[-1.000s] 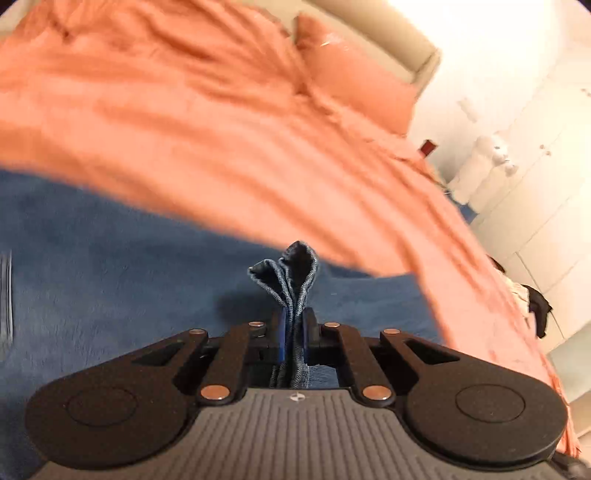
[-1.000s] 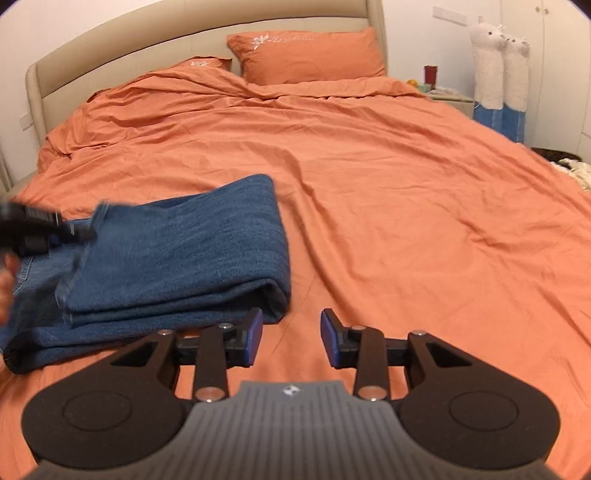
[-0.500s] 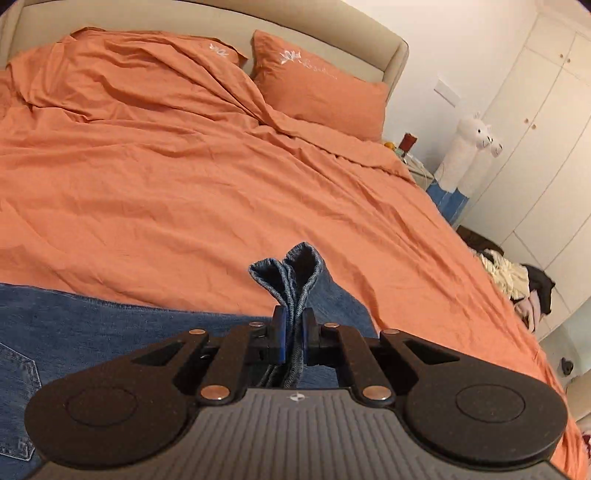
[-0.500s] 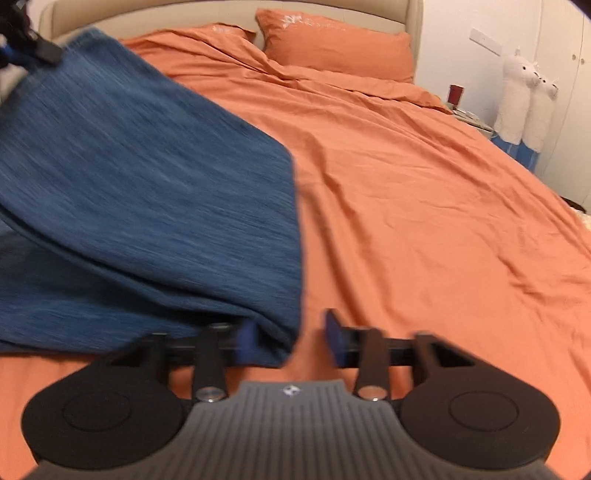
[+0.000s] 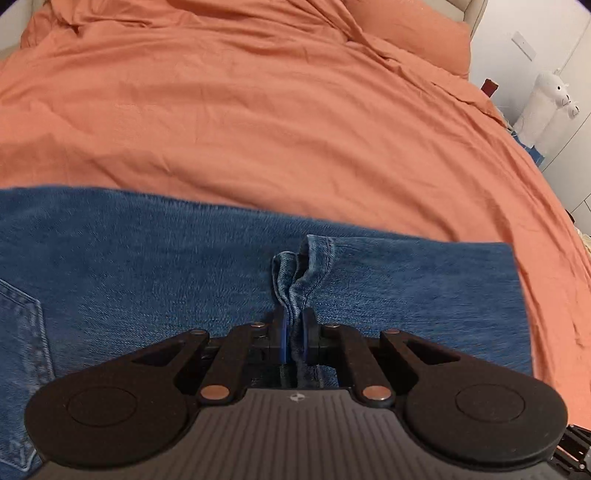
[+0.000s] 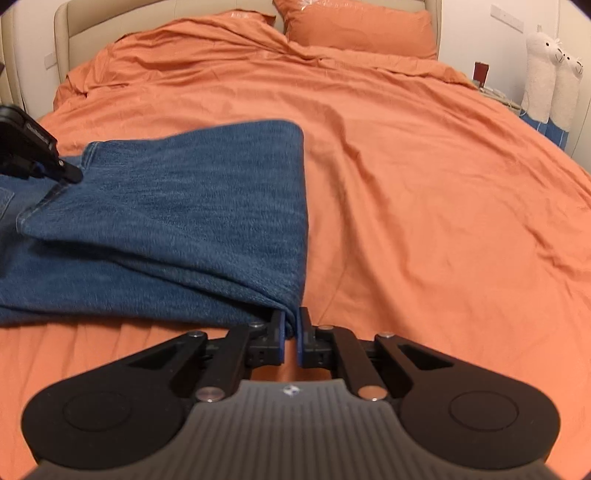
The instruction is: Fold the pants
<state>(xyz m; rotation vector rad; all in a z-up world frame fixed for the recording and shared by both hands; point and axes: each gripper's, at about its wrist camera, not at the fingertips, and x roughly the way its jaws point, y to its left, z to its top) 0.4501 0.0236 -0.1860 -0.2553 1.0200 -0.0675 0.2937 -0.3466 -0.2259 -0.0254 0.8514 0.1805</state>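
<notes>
On the bed (image 5: 258, 110), seen from the left wrist: jeans (image 5: 147, 277) spread flat across the near part of the orange cover, a back pocket (image 5: 22, 332) at the left edge. Left claw (image 5: 294, 332) nearly closed, pinching a bunched hem that stands up between the blue pads (image 5: 283, 341). Pillow (image 5: 410, 29) at the head, a plush llama (image 5: 546, 107) by the wall at right.

From the right wrist: jeans (image 6: 184, 221) folded over on the left half of the bed (image 6: 424, 184), the fold running along their right side. Right claw (image 6: 291, 334) just drawn closed, gripping the near corner of that fold between its pads (image 6: 281, 338). Left claw (image 6: 68, 173) at far left, clamped on the hem of the top layer. Headboard (image 6: 166, 18), a pillow (image 6: 358, 26) and two llamas (image 6: 554, 74) behind.
</notes>
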